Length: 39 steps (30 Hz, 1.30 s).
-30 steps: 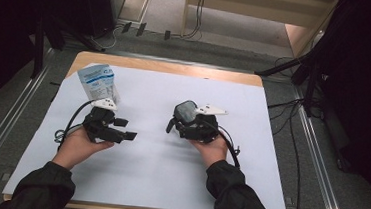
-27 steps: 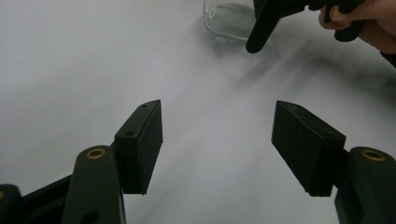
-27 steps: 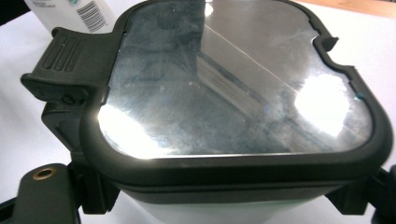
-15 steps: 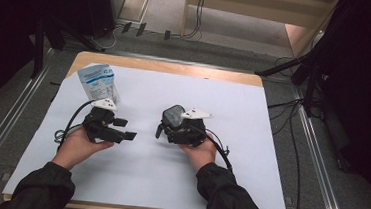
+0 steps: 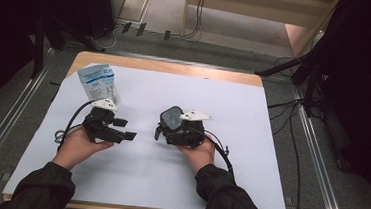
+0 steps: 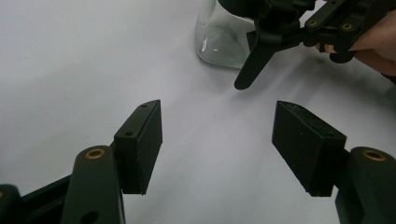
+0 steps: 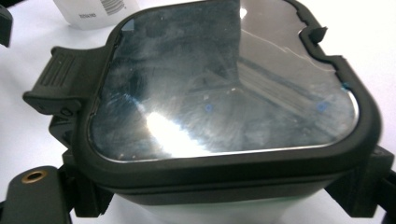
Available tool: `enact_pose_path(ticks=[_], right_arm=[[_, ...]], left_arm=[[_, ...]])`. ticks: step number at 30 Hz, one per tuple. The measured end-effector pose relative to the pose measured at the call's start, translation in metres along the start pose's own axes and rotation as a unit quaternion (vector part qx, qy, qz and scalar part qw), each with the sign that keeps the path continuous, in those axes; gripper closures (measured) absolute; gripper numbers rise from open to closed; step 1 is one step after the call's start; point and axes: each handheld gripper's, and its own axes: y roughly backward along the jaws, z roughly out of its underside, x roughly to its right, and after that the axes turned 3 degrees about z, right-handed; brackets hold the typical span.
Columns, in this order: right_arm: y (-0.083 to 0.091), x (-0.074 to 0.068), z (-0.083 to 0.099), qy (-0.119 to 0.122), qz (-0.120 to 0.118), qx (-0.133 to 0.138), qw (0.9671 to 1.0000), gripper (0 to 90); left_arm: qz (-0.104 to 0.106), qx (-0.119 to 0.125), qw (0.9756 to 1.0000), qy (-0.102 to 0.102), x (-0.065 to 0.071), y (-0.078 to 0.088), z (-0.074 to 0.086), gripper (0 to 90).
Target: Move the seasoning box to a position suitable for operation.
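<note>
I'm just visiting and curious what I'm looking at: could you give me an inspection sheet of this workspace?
Surface: wooden table under a white sheet.
Job's things: clear container with black-rimmed lid, held on the sheet by the right hand-held gripper.
Clutter: white and blue pouch at the far left corner.
Grippers: left hand-held gripper open, nothing between its jaws; right closed on the container.
Cables: one trails from each gripper; more on the floor.
Surroundings: grey floor, dark equipment, metal rails.
</note>
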Motion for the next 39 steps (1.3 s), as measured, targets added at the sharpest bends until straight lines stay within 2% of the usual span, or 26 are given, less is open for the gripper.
enact_pose_path(ticks=[8, 12, 15, 19, 23, 25, 27, 28, 31, 32, 35, 39], right_arm=[[0.009, 0.001, -0.002, 0.004, -0.006, -0.009, 0.9999, 12.4], [0.016, 0.002, -0.001, -0.001, -0.014, -0.002, 0.9999, 12.5], [0.029, 0.006, -0.001, -0.006, -0.024, -0.002, 0.9997, 12.7], [0.04, 0.007, 0.0, 0.006, -0.018, 0.0, 0.9998, 15.1], [0.05, 0.01, 0.001, -0.001, -0.021, 0.003, 0.9998, 15.5], [0.057, 0.012, 0.002, -0.004, -0.023, 0.005, 0.9997, 17.3], [0.062, 0.012, 0.004, -0.003, -0.027, 0.008, 0.9996, 21.5], [0.066, 0.012, 0.004, -0.002, -0.026, 0.005, 0.9996, 25.7], [0.07, 0.011, 0.003, -0.002, -0.027, 0.008, 0.9996, 29.7], [0.075, 0.012, 0.003, -0.004, -0.026, 0.011, 0.9996, 35.1], [0.081, 0.014, 0.003, -0.007, -0.023, 0.017, 0.9995, 39.6], [0.088, 0.021, 0.004, -0.018, -0.032, 0.024, 0.999, 47.3]], left_arm=[[0.001, 0.004, 1.0, 0.0, 0.001, 0.0, 0.0, 34.5], [0.003, 0.002, 1.0, -0.004, 0.002, 0.0, -0.001, 34.7], [0.003, 0.003, 1.0, -0.004, 0.002, -0.001, -0.002, 34.9], [0.005, 0.002, 1.0, -0.004, 0.002, -0.001, -0.003, 36.2], [0.008, 0.001, 0.9999, -0.01, 0.004, -0.003, -0.006, 38.2], [0.008, -0.002, 0.9999, -0.01, 0.007, -0.004, -0.01, 38.5], [0.014, -0.001, 0.9998, -0.017, 0.012, -0.004, -0.014, 39.2], [0.015, -0.003, 0.9995, -0.027, 0.014, -0.005, -0.018, 39.6], [0.012, -0.003, 0.9995, -0.031, 0.014, -0.006, -0.023, 40.7], [0.015, -0.004, 0.9995, -0.029, 0.012, -0.006, -0.025, 44.0], [0.019, -0.001, 0.9995, -0.025, 0.009, -0.007, -0.033, 49.2], [0.016, 0.0, 0.9991, -0.04, 0.012, -0.008, -0.043, 50.8]])
